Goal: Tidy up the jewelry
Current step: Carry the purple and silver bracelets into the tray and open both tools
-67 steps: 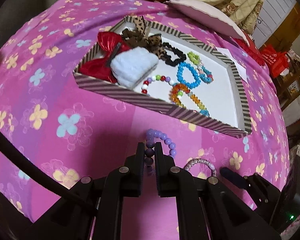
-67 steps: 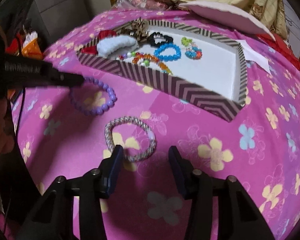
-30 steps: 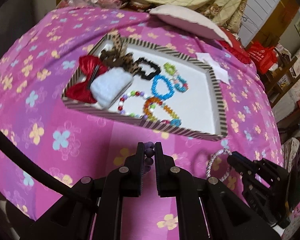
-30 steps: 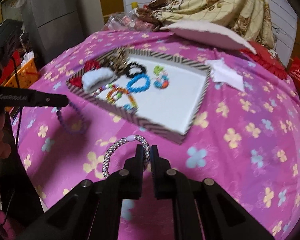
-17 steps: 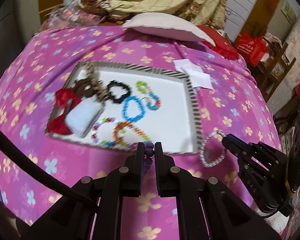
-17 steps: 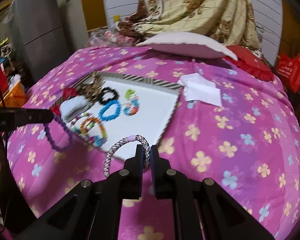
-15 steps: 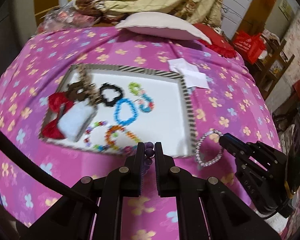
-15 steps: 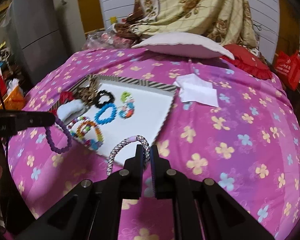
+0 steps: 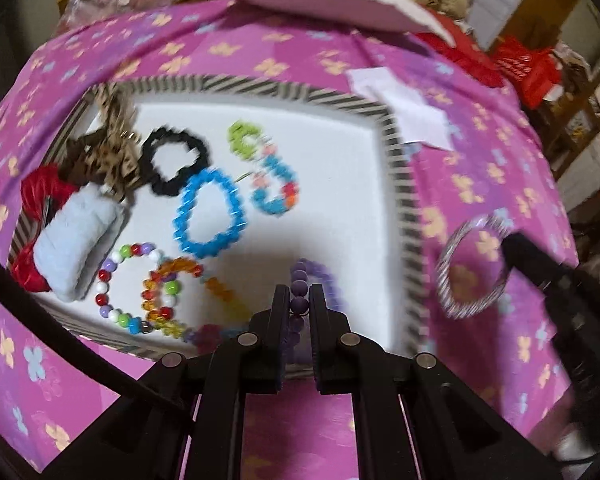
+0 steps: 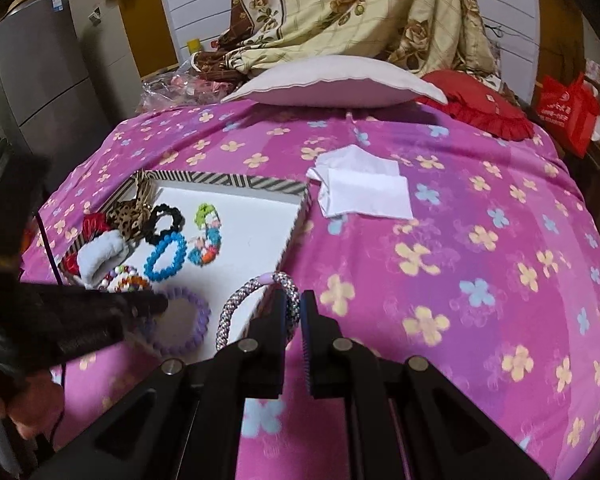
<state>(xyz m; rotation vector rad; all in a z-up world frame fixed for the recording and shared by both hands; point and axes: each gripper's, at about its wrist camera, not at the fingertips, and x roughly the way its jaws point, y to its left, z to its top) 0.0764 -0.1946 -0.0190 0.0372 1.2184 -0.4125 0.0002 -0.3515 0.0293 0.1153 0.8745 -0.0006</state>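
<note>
My left gripper (image 9: pixel 299 298) is shut on a purple bead bracelet (image 9: pixel 320 280) and holds it over the near right part of the striped tray (image 9: pixel 396 160). The bracelet also shows in the right wrist view (image 10: pixel 182 322). My right gripper (image 10: pixel 294 304) is shut on a silver braided bracelet (image 10: pixel 236 308), held above the tray's near right edge (image 10: pixel 296 224). That bracelet hangs right of the tray in the left wrist view (image 9: pixel 472 268). Inside the tray lie a blue bracelet (image 9: pixel 210 216), a multicolour bead bracelet (image 9: pixel 124 288), an orange one (image 9: pixel 172 292), a black scrunchie (image 9: pixel 172 160) and bows.
The tray sits on a pink flowered bedspread (image 10: pixel 460 260). A white folded paper (image 10: pixel 364 192) lies beyond the tray's far right corner. A white pillow (image 10: pixel 332 84), a red cushion (image 10: pixel 484 112) and a beige blanket (image 10: pixel 360 12) are at the back.
Both grippers lifted their bracelets off the bedspread and carried them forward. The purple bracelet now hangs over the tray; the silver one is at its right edge.
</note>
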